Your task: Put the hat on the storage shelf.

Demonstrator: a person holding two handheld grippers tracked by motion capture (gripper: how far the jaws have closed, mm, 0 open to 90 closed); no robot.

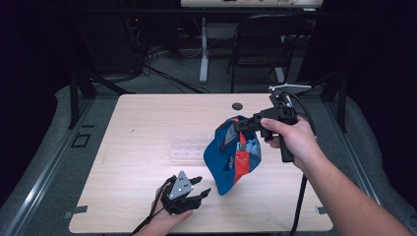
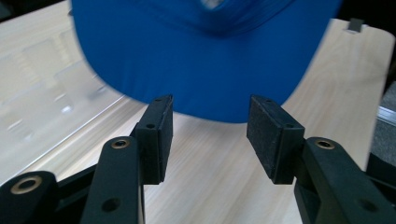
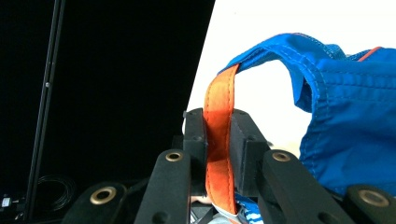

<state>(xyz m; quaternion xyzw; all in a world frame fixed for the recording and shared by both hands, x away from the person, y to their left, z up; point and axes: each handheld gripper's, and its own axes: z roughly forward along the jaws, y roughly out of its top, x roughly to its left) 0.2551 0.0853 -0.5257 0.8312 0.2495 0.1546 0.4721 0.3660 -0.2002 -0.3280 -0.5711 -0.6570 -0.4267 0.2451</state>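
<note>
Blue cap [image 1: 232, 156] hangs above the table [image 1: 137, 128], near its right half, brim end pointing down, orange strap [image 1: 242, 143] up top. The right gripper view gives what the high view cannot: the orange strap [image 3: 218, 140] runs straight between my right gripper's [image 3: 218, 149] two pads, both pressed flat against it, so that grip is clenched on the strap and carries the whole cap [image 3: 345, 107].

High view: my right gripper [image 1: 244, 125] sits at the cap's upper edge, held level. My left gripper [image 1: 202, 186] is just left of the cap's lower tip, low over the table.

Left gripper view: the cap's blue brim [image 2: 205, 60] lies just beyond my left gripper [image 2: 209, 122], apart from both pads, bare wood showing in the gap. Those fingers are released, holding nothing.

A clear plastic tray [image 1: 189, 146] lies on the table just left of the cap; the left gripper view shows the clear plastic tray [image 2: 51, 88] as blurred ridges left of the brim.
</note>
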